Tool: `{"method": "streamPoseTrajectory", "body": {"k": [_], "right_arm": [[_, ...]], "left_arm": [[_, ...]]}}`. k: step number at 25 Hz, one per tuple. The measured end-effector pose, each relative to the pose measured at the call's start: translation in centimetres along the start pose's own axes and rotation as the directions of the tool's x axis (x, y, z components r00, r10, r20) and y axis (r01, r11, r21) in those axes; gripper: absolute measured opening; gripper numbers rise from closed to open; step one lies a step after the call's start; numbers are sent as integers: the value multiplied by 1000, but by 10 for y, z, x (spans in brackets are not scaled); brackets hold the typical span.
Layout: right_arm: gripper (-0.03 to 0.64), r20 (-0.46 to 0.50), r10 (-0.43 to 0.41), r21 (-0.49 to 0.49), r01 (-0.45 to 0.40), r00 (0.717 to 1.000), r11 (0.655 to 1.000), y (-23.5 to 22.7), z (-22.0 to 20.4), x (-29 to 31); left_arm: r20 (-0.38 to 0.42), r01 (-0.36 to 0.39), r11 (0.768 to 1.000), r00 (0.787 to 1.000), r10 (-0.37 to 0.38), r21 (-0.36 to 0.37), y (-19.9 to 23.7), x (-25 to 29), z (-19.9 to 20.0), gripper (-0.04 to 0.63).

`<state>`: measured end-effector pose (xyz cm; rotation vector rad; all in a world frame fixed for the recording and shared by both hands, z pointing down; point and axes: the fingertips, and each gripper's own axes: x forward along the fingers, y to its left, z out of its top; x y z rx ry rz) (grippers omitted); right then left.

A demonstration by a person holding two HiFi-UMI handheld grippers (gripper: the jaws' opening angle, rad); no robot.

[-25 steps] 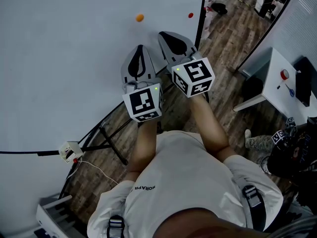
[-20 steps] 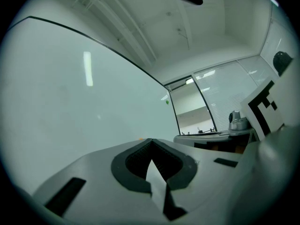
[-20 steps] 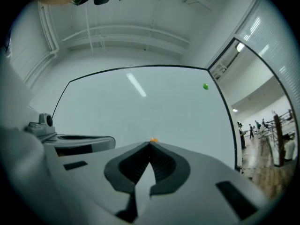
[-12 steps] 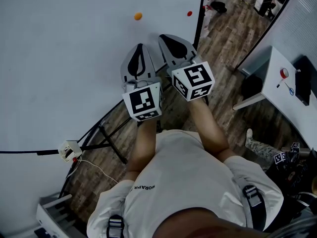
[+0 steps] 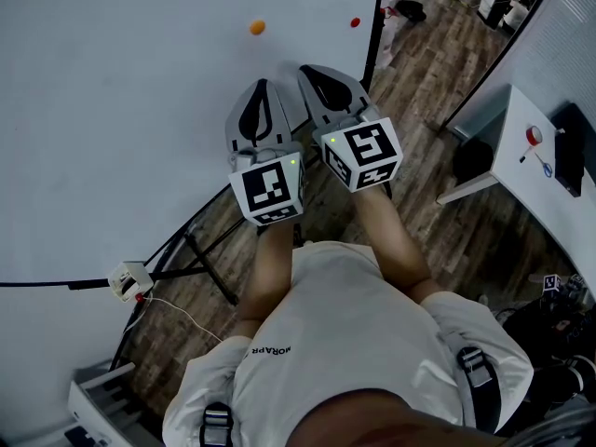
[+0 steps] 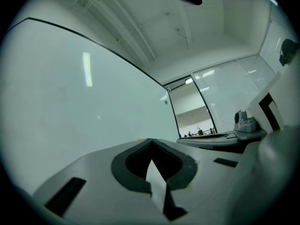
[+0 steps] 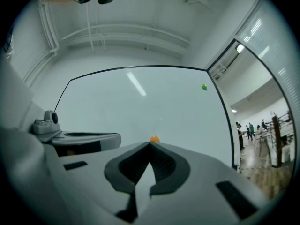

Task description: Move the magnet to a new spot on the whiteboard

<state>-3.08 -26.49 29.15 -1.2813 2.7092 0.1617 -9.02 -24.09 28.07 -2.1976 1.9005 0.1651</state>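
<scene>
The small round orange magnet (image 5: 257, 27) sits on the large white whiteboard (image 5: 112, 110), ahead of the tips of the left gripper (image 5: 264, 89) and the right gripper (image 5: 313, 69), and apart from both. Both grippers are closed and hold nothing. The magnet looks like a round dot, so no long axis or pointing direction shows.

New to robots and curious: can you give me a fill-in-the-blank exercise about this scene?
On the whiteboard, the magnet just past the right gripper is coloured ____. The left gripper holds ____. Both grippers' fingers are ____, not open.
Missing words: orange; nothing; shut.
</scene>
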Motion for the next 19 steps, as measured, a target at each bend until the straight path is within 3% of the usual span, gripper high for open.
{"method": "streamPoseTrajectory", "body": {"k": [19], "right_arm": [[14,-9,-15,-9,15,1000,1000,-2,-3,-1]], "left_arm": [[-4,21,1000,1000,-21,-3,-1,2,-3,3]]}}
